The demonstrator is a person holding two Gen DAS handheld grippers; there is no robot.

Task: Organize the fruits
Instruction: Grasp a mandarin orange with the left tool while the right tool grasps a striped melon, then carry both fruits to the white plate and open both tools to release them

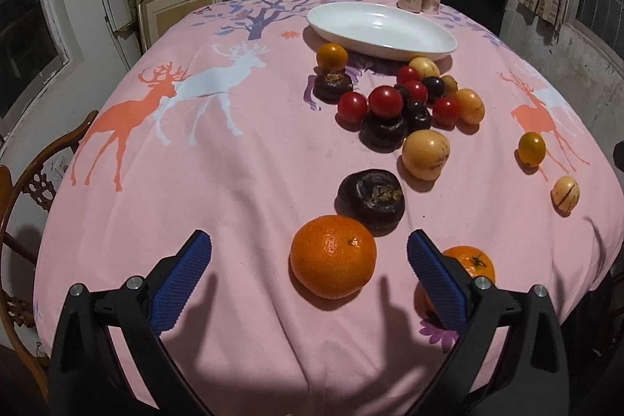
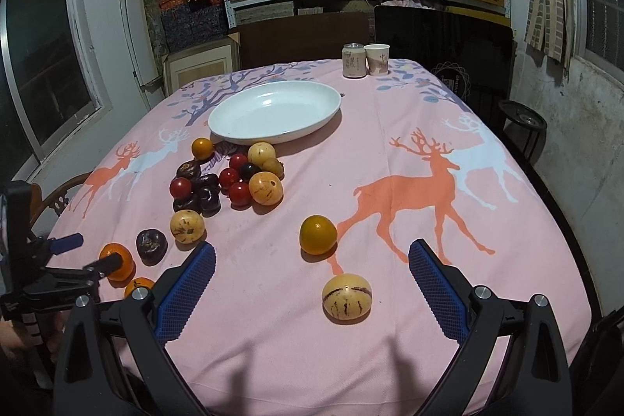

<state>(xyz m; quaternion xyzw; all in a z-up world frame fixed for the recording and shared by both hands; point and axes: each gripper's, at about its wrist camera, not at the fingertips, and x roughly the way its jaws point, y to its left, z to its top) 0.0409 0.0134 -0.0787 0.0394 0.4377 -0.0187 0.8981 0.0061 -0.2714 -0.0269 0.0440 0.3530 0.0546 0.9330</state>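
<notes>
Left wrist view: the left gripper [image 1: 309,252] stands wide open and empty, its fingers either side of a large orange [image 1: 332,256] lying on the tablecloth [image 1: 234,162], apparently lined up for a grasp. The white dish [image 1: 380,30], the likely destination, sits empty at the far end.

Right wrist view: the right gripper [image 2: 312,260] is likewise spread wide, holding nothing, with a striped yellow fruit [image 2: 346,296] just ahead between its fingers. Most fruit is heaped beside the dish [image 2: 275,112].

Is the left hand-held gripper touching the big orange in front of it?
Apart. The left wrist view shows pink cloth between the big orange and both fingers of the open left hand-held gripper.
</notes>
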